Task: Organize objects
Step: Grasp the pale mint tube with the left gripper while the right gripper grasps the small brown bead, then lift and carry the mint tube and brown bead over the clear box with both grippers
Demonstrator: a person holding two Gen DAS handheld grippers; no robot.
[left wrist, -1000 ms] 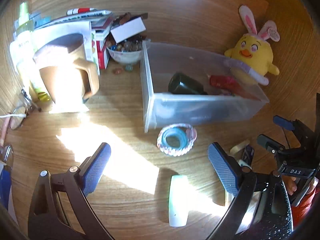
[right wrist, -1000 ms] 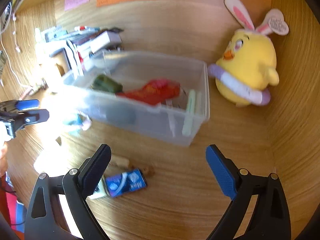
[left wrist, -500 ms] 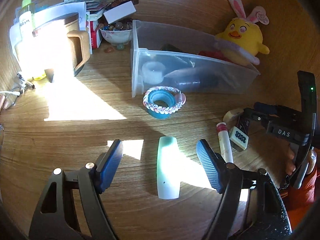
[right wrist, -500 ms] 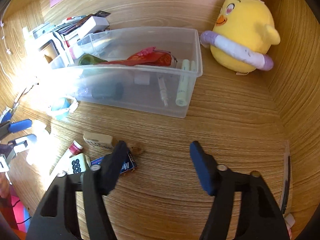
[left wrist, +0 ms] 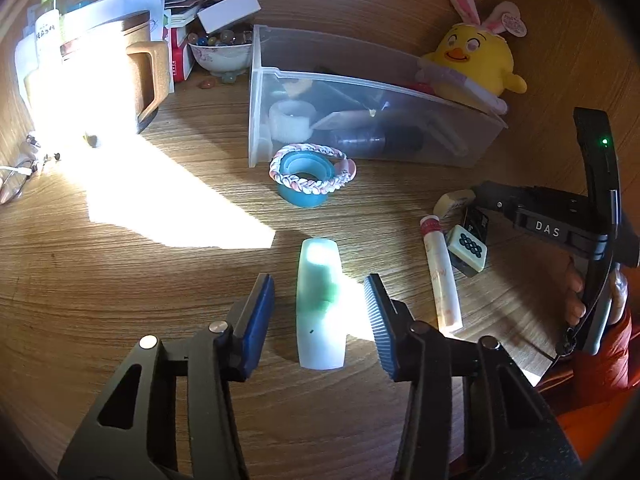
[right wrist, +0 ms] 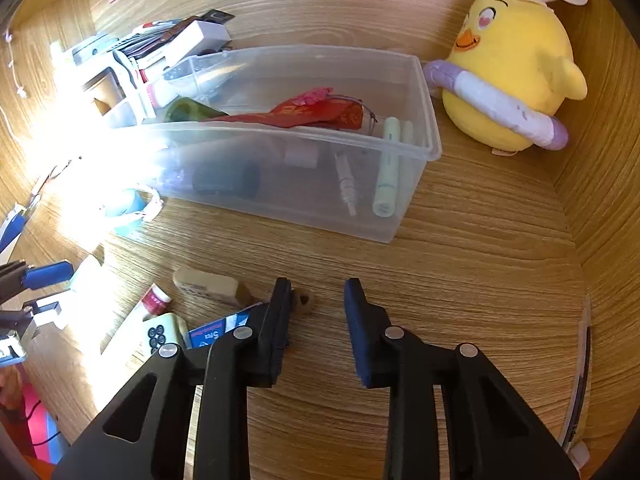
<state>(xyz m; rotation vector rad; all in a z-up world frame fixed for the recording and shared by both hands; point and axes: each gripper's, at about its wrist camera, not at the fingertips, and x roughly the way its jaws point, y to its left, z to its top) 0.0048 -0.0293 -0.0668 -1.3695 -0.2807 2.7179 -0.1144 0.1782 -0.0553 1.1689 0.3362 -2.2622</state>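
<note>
My left gripper [left wrist: 317,286] straddles a pale green-white oblong case [left wrist: 320,304] that lies on the wooden table. Its jaws are closing, with a gap still on each side of the case. My right gripper [right wrist: 317,292] hangs low over bare wood; its jaws are closing too, with nothing between them. A small brown bit [right wrist: 304,302] lies just off its left fingertip. To the left of that lie a blue packet [right wrist: 216,330], a mahjong tile [right wrist: 164,332], a red-capped tube [right wrist: 152,304] and an eraser [right wrist: 208,284]. A clear plastic box [right wrist: 424,120] behind them holds several items.
A blue tape roll with a braided band [left wrist: 308,176] sits in front of the box [left wrist: 256,92]. A yellow chick plush [right wrist: 512,80] stands at the back right. A brown mug [left wrist: 132,76], a bowl of marbles [left wrist: 220,52] and stacked papers crowd the back left.
Both grippers' jaws have narrowed a lot. The left one has come down and forward over the pale case, and the right one has sunk toward the table near the small items.
</note>
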